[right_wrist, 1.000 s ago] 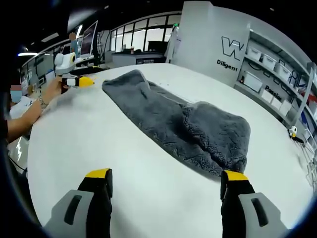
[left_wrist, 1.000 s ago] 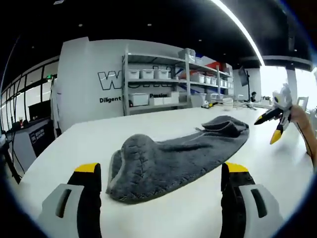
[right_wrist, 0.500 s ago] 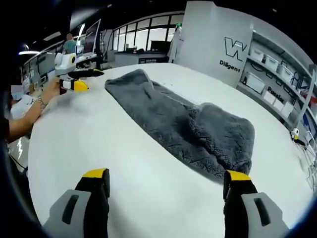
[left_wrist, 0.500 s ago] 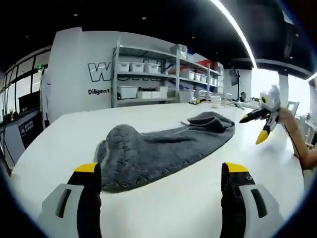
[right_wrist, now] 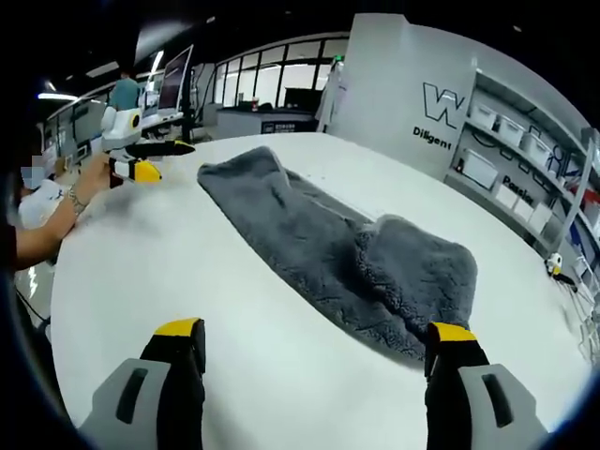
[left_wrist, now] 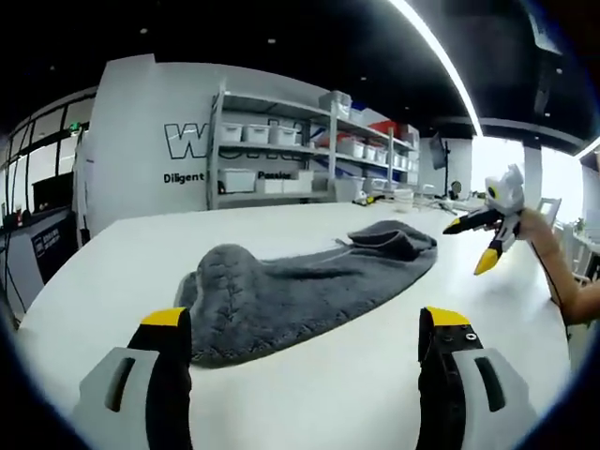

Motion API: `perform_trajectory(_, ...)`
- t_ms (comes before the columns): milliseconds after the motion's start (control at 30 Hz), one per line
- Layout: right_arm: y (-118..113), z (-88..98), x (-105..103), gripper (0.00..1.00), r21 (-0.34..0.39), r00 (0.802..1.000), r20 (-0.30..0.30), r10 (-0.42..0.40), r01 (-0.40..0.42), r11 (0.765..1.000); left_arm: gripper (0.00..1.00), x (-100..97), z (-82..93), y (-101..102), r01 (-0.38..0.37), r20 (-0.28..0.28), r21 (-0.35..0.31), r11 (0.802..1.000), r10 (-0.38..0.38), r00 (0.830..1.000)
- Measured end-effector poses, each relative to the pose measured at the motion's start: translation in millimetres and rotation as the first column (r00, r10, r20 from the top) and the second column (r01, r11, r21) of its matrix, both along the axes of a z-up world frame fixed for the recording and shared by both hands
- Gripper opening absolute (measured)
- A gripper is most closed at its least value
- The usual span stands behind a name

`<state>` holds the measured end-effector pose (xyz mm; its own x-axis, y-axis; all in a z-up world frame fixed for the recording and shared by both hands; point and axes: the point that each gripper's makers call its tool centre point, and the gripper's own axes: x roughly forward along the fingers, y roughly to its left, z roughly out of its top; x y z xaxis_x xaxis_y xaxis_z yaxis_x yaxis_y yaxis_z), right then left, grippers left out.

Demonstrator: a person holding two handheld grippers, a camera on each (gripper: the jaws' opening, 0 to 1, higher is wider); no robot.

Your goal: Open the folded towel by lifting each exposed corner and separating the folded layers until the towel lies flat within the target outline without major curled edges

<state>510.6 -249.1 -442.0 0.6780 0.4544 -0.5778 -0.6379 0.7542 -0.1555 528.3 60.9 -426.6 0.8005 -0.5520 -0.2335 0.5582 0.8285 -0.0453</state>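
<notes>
We see the grey towel (left_wrist: 300,291) lying folded and bunched on the white table (left_wrist: 394,375), our left gripper (left_wrist: 305,323) jaws spread wide, holding nothing, near its edge, our right gripper (right_wrist: 314,333) likewise agape, empty, just beside the towel's humped end.

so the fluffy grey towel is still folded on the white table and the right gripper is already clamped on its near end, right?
Not clamped. In the right gripper view the right gripper is open, jaws spread above the white table, holding nothing. The fluffy grey towel does lie folded there.

Grey towel (left_wrist: 300,291) folded on white table (left_wrist: 394,375), jaws apart
</notes>
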Motion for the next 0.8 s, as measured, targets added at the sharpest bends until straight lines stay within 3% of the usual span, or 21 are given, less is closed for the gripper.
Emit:
perform_trajectory(133, 6.5, 7.2, 7.1, 0.99, 0.007, 0.999, 0.039, -0.004, 0.003, 1.0, 0.99, -1.9, -10.2, -7.7, 0.025, -0.025, 0.031, 0.999, -0.024, 0.999)
perform_trajectory(233, 10.5, 26.5, 18.1, 0.96, -0.007, 0.99, 0.14, -0.002, 0.003, 1.0, 0.99, -5.3, -11.1, -13.2, 0.05, -0.037, 0.025, 0.998, -0.049, 0.998)
perform_trajectory(367, 10.2, 40.8, 27.7, 0.85, -0.057, 0.977, 0.211, -0.006, 0.018, 0.998, 0.99, -9.0, -10.9, -17.8, 0.069, -0.071, -0.039, 0.997, -0.072, 0.995)
perform_trajectory(433, 11.3, 43.3, 32.3, 0.82, -0.09, 0.975, 0.222, 0.002, 0.018, 0.996, 0.99, -9.7, -10.8, -19.7, 0.081, -0.083, -0.064, 0.995, -0.086, 0.993)
perform_trajectory(600, 13.1, 45.0, 45.8, 0.73, -0.174, 0.972, 0.235, 0.022, 0.019, 0.985, 0.99, -11.1, -11.4, -18.9, 0.077, -0.057, 0.004, 0.997, -0.077, 0.995)
perform_trajectory(800, 12.7, 40.4, 65.9, 0.65, -0.251, 0.976, 0.216, 0.021, 0.035, 0.967, 0.99, -14.1, -9.3, -23.2, 0.097, -0.053, -0.001, 0.995, -0.097, 0.994)
